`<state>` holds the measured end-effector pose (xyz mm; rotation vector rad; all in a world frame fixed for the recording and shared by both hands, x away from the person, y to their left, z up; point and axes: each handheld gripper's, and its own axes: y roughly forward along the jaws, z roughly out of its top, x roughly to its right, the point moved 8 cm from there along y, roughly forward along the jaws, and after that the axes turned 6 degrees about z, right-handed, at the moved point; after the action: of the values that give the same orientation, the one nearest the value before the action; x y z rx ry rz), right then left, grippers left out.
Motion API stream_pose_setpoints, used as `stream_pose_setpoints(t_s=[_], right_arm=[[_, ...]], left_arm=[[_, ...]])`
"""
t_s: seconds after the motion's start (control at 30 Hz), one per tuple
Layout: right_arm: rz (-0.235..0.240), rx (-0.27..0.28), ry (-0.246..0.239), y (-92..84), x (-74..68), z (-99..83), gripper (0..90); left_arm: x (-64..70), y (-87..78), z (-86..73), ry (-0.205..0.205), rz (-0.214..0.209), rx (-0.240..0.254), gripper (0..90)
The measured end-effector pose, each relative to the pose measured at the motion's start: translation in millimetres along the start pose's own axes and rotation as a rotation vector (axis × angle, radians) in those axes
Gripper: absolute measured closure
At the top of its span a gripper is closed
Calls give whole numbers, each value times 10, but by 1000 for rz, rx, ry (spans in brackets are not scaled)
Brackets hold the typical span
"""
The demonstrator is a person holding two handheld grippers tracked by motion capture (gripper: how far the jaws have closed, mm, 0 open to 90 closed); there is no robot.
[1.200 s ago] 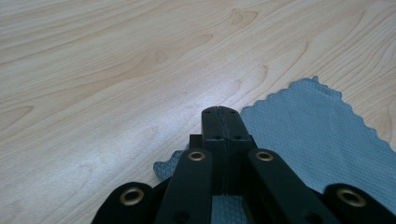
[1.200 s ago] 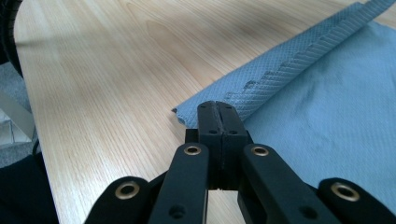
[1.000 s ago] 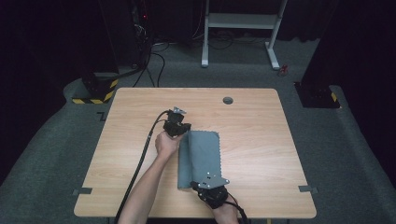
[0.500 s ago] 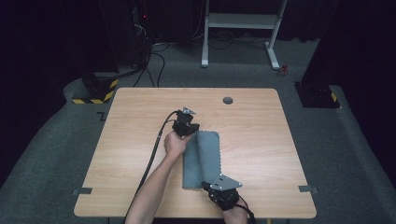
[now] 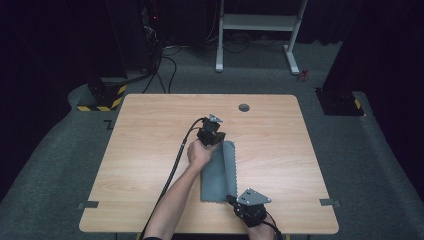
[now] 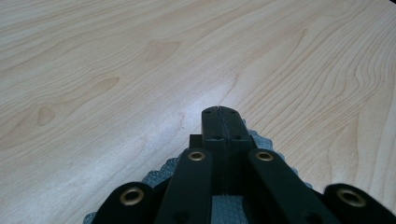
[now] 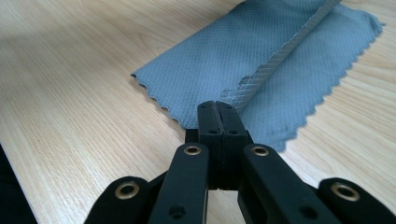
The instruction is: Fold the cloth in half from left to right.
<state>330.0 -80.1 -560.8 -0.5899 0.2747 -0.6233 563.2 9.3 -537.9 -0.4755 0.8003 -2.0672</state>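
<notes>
Grey cloth (image 5: 219,172) lies flat on the wooden table (image 5: 150,130), in the near half and slightly right of centre. It is a long strip running from the middle of the table toward the person's edge, with pinked, zigzag edges. One long side is folded over onto the rest, and that folded edge runs lengthwise as a paler ridge, plain in the right gripper view (image 7: 280,51).

Left gripper (image 5: 212,134) sits at the cloth's far end, held in the person's left hand (image 5: 199,152), with its cable trailing back along the forearm. In the left gripper view its jaws are pressed together with no gap. The cloth (image 6: 261,140) lies under and just beside the tips; I cannot tell whether any fabric is pinched between them.

Right gripper (image 5: 235,200) sits at the cloth's near right corner, close to the table's near edge. Its jaws are also clenched tight, tips meeting right at the near end of the folded ridge. Whether they pinch the fabric or merely rest on it I cannot tell.

A small dark round disc (image 5: 244,107) is set in the tabletop near the far edge, well apart from the cloth.
</notes>
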Motion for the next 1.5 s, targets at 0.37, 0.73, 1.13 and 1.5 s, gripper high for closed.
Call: stream_pose_setpoints(t_s=[0.37,0.73,1.13,1.5], right_arm=[[-38,-32,7,-58,75,-103,900],[-69,-51,11,-84,133,-157,900],[-57,-36,66,-105,220,-203,756],[-27,31,98,-117,783,273,828]], left_arm=[[142,169,19,27,-1,-25,900],[261,333,12,44,3,-49,900],[274,365,-5,9,-3,-60,606],[-1,-410,-374,23,50,6,468]])
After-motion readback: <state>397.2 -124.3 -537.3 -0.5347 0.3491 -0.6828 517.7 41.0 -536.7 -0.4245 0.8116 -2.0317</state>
